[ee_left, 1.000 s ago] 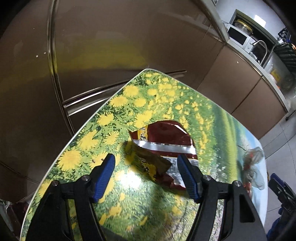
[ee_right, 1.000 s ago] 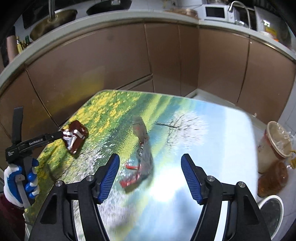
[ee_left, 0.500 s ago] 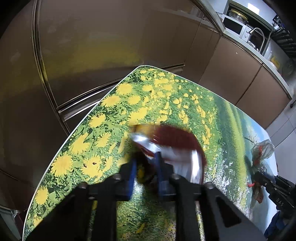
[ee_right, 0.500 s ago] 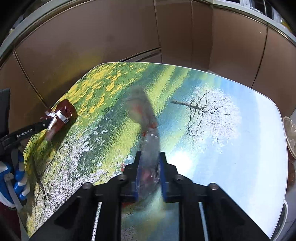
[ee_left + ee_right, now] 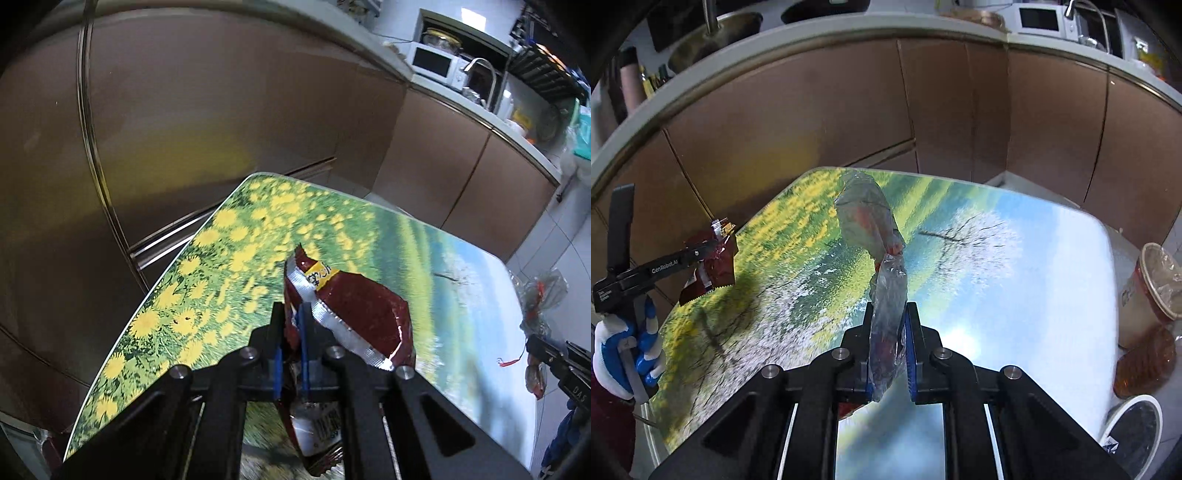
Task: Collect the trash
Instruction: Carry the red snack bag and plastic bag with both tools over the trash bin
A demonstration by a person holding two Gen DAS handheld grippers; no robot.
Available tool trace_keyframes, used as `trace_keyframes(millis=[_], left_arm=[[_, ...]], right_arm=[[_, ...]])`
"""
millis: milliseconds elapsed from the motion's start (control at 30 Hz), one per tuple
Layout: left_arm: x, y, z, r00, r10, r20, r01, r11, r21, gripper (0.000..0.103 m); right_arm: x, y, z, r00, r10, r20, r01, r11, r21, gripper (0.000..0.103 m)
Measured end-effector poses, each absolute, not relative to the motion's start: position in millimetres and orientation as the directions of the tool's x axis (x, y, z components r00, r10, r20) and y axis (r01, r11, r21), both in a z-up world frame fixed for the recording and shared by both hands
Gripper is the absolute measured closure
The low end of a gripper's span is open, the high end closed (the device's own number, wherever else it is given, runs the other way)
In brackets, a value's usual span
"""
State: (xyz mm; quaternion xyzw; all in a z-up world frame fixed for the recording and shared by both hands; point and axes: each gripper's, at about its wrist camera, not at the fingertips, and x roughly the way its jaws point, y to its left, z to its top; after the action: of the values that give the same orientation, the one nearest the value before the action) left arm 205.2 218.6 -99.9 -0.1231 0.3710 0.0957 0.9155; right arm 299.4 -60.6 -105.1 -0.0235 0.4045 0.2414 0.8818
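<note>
Trash first: a crumpled dark-red foil snack wrapper (image 5: 354, 314) hangs above the flower-printed worktop (image 5: 229, 258), clamped in the left gripper's (image 5: 291, 343) jaws; a clear crinkled plastic bag (image 5: 882, 258) is pinched in the right gripper's (image 5: 889, 347) jaws.

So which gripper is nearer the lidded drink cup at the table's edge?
Right. The right gripper is nearer the cup; the left gripper is across the table.
</note>
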Motion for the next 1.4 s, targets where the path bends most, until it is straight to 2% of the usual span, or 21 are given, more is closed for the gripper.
trace_keyframes(millis=[367,733,1000,1400], left_arm=[[157.1,117.8,-66.3,0.769,0.098,-0.632,-0.165,0.985,-0.049,0.097],[147.0,-19.0,-64.5,0.776,-0.063,-0.628,0.106,0.994,0.031,0.097],[171.7,-136.4,-71.1,0.737,-0.190,-0.649,0.308,0.949,0.072,0.097],[207.3,-286.3,-102.3,0.650,-0.306,-0.696,0.516,0.850,0.108,0.096]], right_arm=[[235.0,-118.4,-78.3,0.611,0.397,-0.685,-0.417,0.897,0.148,0.090],[189.2,-215.0,-88.8,0.666,0.303,-0.681,-0.255,0.951,0.174,0.090],[178.6,-306.4,-110.5,0.696,0.178,-0.695,-0.064,0.980,0.186,0.090],[182.5,-406.3,-151.0,0.689,0.037,-0.724,0.155,0.968,0.197,0.089]])
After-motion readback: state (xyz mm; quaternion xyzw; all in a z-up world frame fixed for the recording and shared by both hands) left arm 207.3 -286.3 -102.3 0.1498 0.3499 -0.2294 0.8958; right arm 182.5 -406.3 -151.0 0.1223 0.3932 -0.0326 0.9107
